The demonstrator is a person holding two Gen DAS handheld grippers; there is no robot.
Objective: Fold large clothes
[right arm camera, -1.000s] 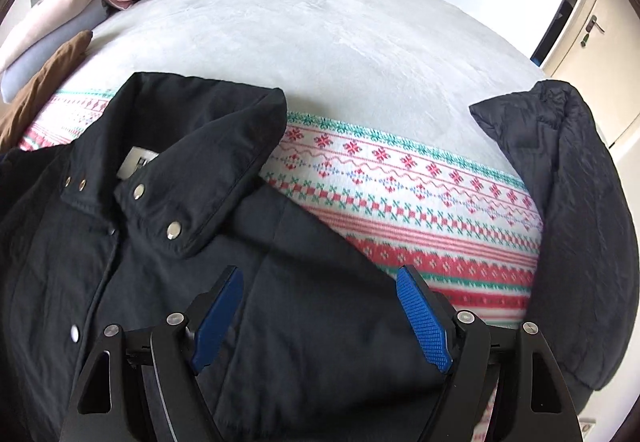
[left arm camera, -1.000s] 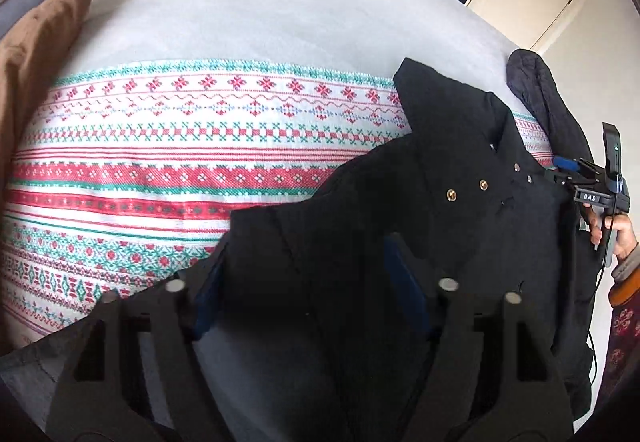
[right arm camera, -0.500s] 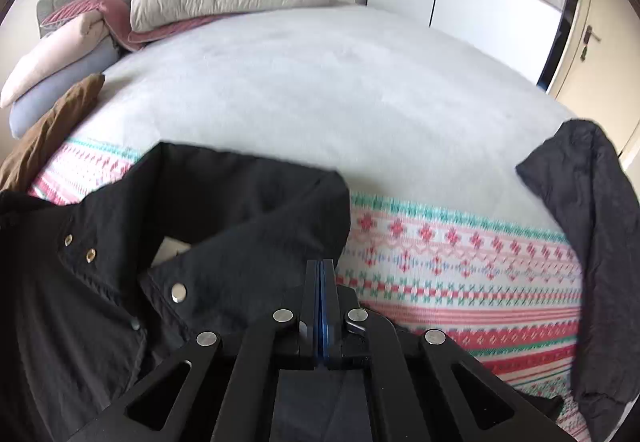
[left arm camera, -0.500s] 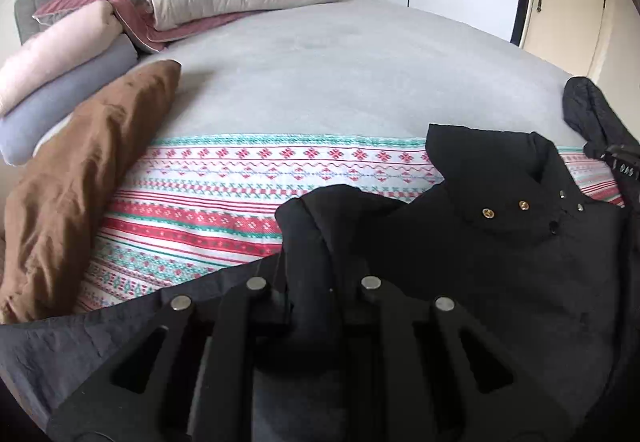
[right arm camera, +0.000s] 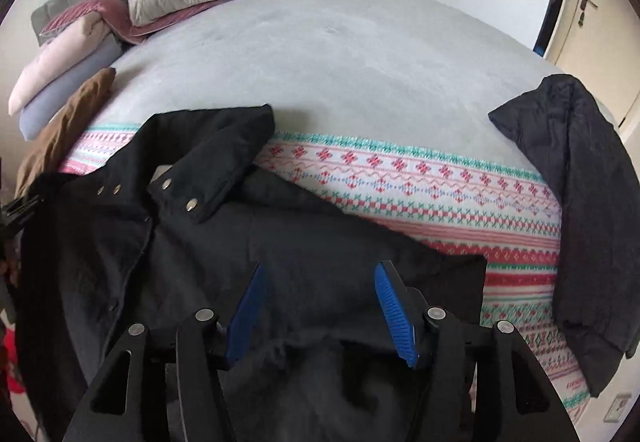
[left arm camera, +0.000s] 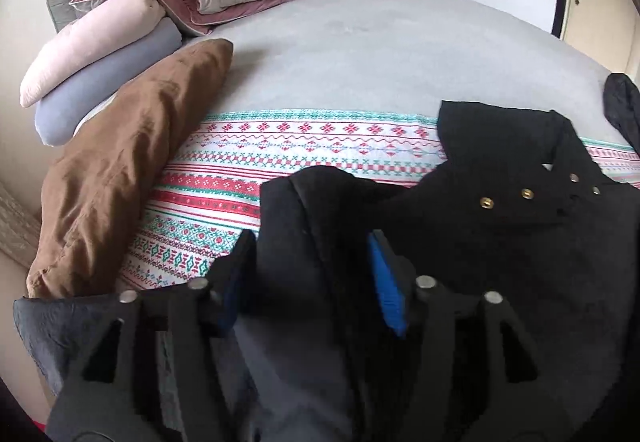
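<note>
Left gripper [left arm camera: 310, 278]: jaws spread wide, blue pads [left arm camera: 386, 290] facing inward, nothing clamped. Right gripper [right arm camera: 320, 306]: jaws likewise apart, pads [right arm camera: 396, 316] exposed, pointing far.

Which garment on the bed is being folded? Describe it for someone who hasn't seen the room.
On the bed, find the patterned blanket across its near end. The black jacket lies on it. Unlike the dark quilted coat at the right edge, it shows metal snaps on a raised collar.

I've let both tongs, left [left arm camera: 312, 278] and right [right arm camera: 320, 310], spread apart again, releasing the black jacket [right arm camera: 168, 242] they pinched half a second ago.
</note>
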